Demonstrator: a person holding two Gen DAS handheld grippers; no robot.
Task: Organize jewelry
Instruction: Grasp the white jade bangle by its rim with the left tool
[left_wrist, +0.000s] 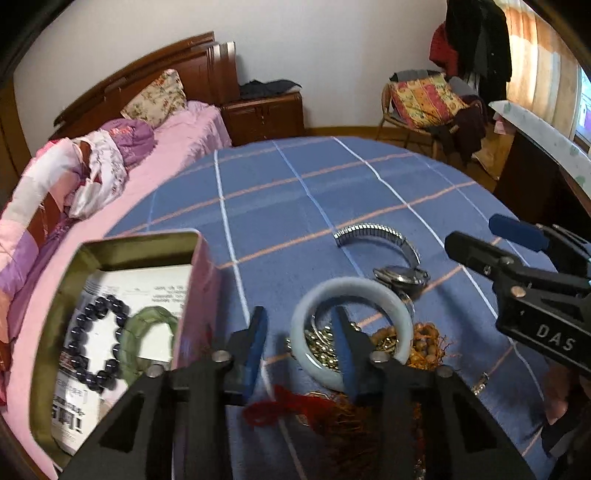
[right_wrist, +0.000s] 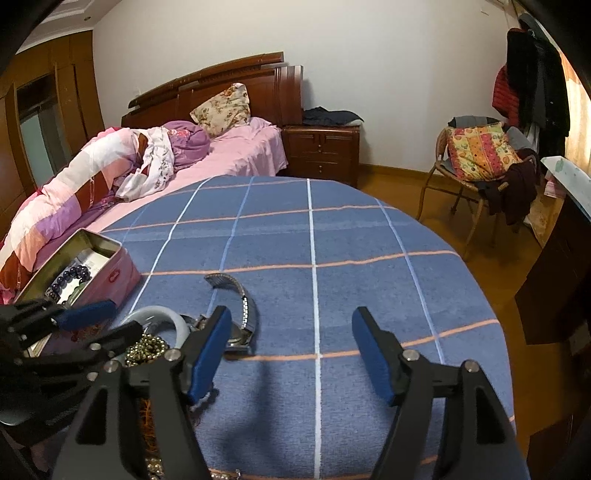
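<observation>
Left gripper (left_wrist: 301, 345) fingers astride pale jade bangle (left_wrist: 321, 291) rim (jaws apart)

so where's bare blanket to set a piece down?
Free: the blue plaid blanket beyond the watch and right of it, out to the edge. Crowded: the pile around the pale bangle, and between it and the pink tin, where the left gripper sits.

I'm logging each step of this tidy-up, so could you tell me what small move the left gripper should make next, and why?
Probably close the left gripper on the pale bangle. It is open, with one finger inside the ring and the other outside its rim. The tin to its left already holds a dark bead bracelet and a green bangle.
</observation>
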